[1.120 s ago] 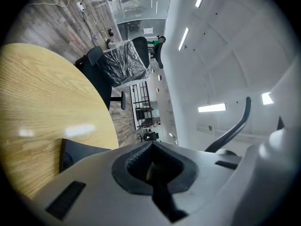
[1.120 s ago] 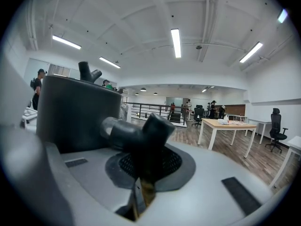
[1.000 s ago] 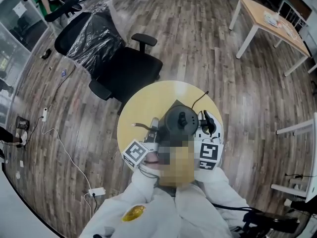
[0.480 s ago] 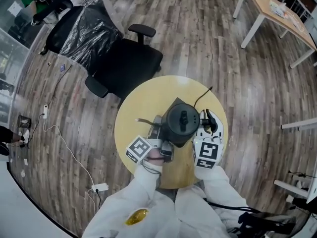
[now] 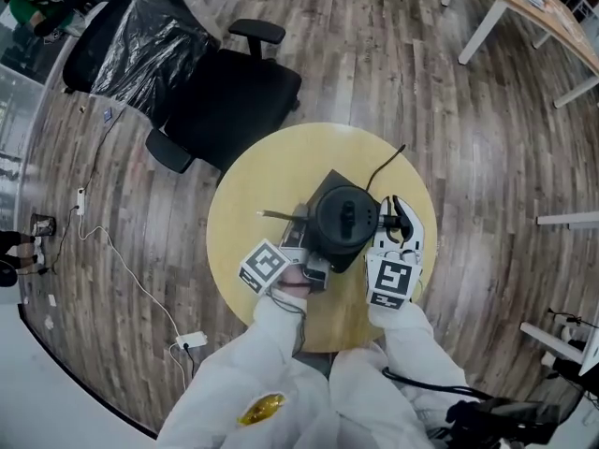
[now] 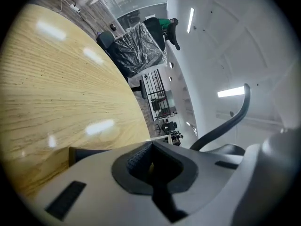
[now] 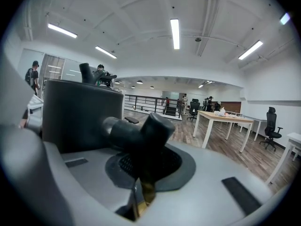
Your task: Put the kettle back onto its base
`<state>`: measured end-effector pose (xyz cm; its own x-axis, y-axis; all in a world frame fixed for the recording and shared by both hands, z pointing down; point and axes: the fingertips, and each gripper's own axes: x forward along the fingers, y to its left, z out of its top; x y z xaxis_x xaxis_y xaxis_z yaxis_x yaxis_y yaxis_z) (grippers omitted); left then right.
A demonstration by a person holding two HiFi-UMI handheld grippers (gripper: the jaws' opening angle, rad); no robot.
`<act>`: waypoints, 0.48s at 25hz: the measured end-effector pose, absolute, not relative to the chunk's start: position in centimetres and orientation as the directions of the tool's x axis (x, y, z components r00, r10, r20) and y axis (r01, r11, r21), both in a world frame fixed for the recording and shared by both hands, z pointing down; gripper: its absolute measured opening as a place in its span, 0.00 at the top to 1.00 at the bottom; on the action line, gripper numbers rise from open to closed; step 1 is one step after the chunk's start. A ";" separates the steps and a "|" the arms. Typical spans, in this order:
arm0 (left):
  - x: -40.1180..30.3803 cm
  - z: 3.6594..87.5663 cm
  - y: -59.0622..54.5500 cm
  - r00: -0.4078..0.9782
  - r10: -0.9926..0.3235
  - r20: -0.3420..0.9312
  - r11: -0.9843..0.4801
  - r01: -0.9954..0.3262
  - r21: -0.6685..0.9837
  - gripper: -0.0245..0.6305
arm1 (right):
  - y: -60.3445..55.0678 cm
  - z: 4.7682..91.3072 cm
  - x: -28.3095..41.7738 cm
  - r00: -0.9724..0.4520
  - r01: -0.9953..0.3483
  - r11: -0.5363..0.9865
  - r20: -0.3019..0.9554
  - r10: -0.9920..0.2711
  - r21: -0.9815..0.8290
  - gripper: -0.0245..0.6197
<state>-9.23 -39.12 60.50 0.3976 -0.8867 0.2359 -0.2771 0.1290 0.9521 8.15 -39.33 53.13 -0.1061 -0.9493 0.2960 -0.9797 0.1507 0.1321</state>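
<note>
— Tongs first: what do we have on the right?
— Our right tongs (image 7: 141,187) pinch the kettle's black handle (image 7: 136,133). In the right gripper view the bar sits squarely in their bite, with the dark kettle body just to its left.

— And the left pair?
— Our left tongs (image 6: 151,168) are pressed together, and the desk's grain stretches away beyond them. In the head view they lie just beside the kettle's left side. We cannot tell whether they touch it.

— Where do we place the kettle?
— We see the kettle (image 5: 344,218) from above, lid facing us, near the middle of the frame and right of centre on the round yellow desk (image 5: 271,176). It is directly over the black base (image 5: 329,183), whose corner shows at the kettle's upper left.

— Is it seated on it?
— From above we cannot tell if it touches the base.

— What else do we see?
— A cord (image 5: 388,162) runs from the base toward the desk's upper right rim. A black office chair (image 5: 234,92) stands on the wooden floor (image 5: 449,138) at upper left.
</note>
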 end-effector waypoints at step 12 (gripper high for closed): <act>-9.6 62.5 -38.5 0.380 -0.894 0.236 0.161 -0.218 0.963 0.97 | -39.9 55.3 8.3 -0.102 -0.978 0.146 0.271 -0.957 0.148 0.90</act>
